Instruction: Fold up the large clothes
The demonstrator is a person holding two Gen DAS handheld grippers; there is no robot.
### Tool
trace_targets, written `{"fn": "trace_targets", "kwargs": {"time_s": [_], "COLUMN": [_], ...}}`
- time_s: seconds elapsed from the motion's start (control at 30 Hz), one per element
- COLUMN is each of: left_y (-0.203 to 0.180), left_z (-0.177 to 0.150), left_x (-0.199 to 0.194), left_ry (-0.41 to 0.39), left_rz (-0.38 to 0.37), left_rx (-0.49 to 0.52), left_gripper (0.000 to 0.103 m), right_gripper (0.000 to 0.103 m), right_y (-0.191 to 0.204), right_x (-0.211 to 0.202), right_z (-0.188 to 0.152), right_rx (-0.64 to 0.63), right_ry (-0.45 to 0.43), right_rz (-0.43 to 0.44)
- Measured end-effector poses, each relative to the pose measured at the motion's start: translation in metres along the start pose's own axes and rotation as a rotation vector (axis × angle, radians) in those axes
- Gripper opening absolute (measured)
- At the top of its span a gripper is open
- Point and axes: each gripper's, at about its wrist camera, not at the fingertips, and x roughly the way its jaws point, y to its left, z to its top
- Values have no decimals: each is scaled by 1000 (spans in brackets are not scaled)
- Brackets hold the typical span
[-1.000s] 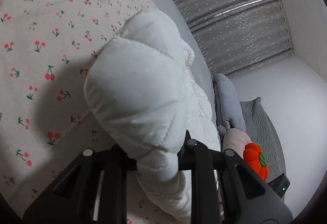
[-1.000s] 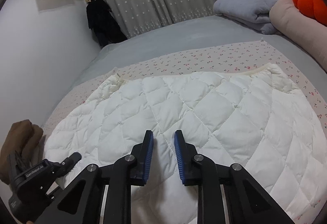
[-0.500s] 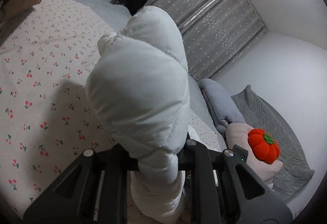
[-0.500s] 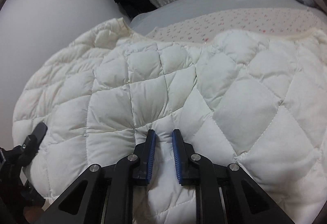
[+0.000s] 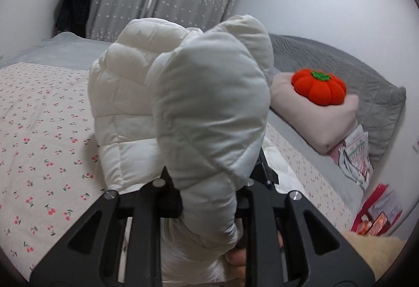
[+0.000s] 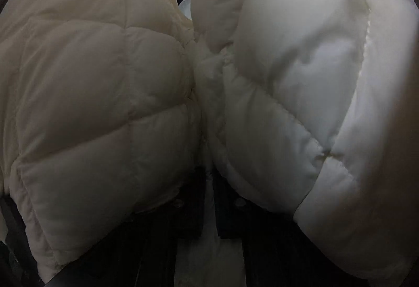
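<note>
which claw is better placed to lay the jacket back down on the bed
Left, probably. The left claw grips the jacket with the cherry sheet in view beside and below it. The right claw also grips the jacket, but padding fills its view, so where it would land cannot be told.

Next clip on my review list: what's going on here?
A person is folding a white quilted jacket over a bed with a cherry-print sheet, holding a claw in each hand. The left claw is clamped on a bunched fold, lifted off the bed. The right claw grips it too, puffy fabric filling its view.
</note>
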Motion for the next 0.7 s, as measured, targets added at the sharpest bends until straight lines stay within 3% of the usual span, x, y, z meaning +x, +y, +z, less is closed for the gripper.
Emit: {"fn": "trace_targets", "kwargs": {"time_s": [0.13,0.23,0.37,0.5,0.57,0.63,0.7], "left_y": [-2,-3,-21,-33,-38,-41,-49], "left_z": [-1,-7,-13,-18,-19,-20,-23], "left_x": [8,3,7,7,5,1,-4], "left_ry": [7,12,32,44,45,42,37], "left_rz": [10,22,46,56,55,49,51], "left_rx": [22,33,93,160,191,216,263], "left_gripper": [24,24,24,24,24,24,24], "right_gripper": [5,5,13,31,35,33,25], "right_y": [-8,-9,7,33,26,-2,-36], "right_x": [-1,-15,-56,-122,-144,-150,-139], "right_z": [12,17,16,0,0,8,18], "right_rx": [12,38,-41,-206,-195,-109,-23], "right_ry": [35,64,51,-101,-139,-117,-55], "right_rz": [37,7,-190,-399,-505,-498,-448]}}
